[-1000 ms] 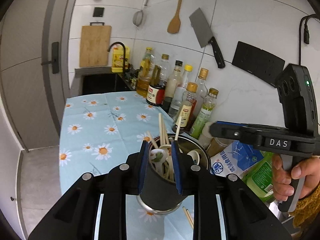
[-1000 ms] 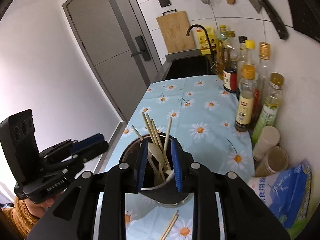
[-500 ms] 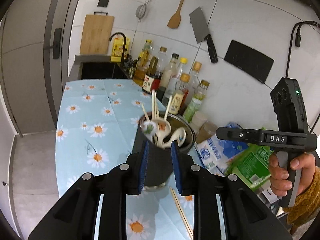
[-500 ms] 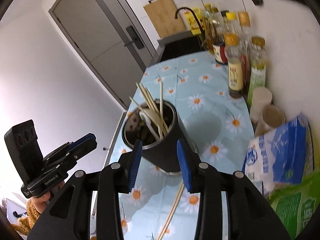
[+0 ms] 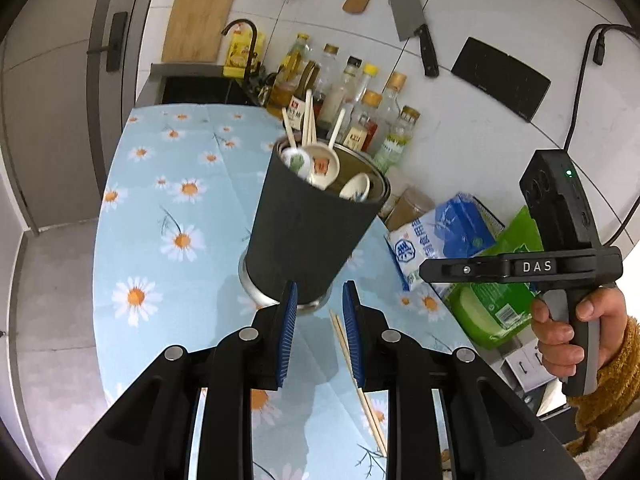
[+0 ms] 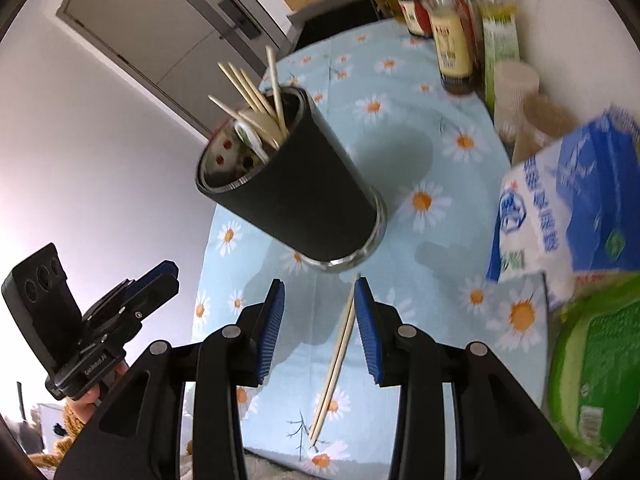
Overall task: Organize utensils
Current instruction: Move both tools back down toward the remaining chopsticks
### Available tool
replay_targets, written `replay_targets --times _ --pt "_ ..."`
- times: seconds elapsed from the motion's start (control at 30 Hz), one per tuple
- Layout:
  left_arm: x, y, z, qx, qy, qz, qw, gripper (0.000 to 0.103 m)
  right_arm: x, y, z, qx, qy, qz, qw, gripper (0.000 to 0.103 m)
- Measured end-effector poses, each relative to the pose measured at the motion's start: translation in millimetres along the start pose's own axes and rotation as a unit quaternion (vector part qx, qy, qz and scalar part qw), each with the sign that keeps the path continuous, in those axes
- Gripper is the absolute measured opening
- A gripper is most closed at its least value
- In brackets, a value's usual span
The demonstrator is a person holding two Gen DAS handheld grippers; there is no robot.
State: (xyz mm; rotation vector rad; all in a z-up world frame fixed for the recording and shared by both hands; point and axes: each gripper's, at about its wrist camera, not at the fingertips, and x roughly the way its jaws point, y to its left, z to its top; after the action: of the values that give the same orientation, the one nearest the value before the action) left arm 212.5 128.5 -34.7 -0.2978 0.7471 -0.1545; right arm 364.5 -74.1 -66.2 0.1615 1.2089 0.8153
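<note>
A black utensil holder [image 5: 310,228] with a steel rim stands on the daisy tablecloth [image 5: 160,184], holding chopsticks and several white spoons [image 5: 320,166]. It also shows in the right wrist view [image 6: 298,196]. A pair of wooden chopsticks [image 5: 358,376] lies on the cloth in front of it, seen in the right wrist view [image 6: 334,364] too. My left gripper [image 5: 320,300] is open and empty just in front of the holder's base. My right gripper [image 6: 320,296] is open and empty, above the loose chopsticks.
Sauce and oil bottles [image 5: 360,116] line the wall behind the holder. Two paper cups [image 6: 532,100], a blue-white bag [image 6: 568,204] and a green packet [image 6: 592,364] crowd the right side. A sink [image 5: 200,88] lies at the counter's far end.
Both grippers have pulled back from the holder's rim and dropped lower. The right gripper's jaws have opened wider, and the loose chopsticks now lie between its fingers.
</note>
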Motion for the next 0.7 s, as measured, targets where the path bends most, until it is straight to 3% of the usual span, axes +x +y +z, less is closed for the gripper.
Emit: replay_targets --times 0.37,0.7 --pt "20.5 5.7 -37.6 -0.023 0.045 -0.005 0.9987 0.022 56.8 -17.3 -22.4 0.052 0.121 -0.021 0.991 0.037" --pt "31.1 17.5 -63.3 -0.048 0.066 -0.010 0.9966 0.022 93.2 -18.5 -25.0 0.079 0.176 -0.040 0.980 0.027"
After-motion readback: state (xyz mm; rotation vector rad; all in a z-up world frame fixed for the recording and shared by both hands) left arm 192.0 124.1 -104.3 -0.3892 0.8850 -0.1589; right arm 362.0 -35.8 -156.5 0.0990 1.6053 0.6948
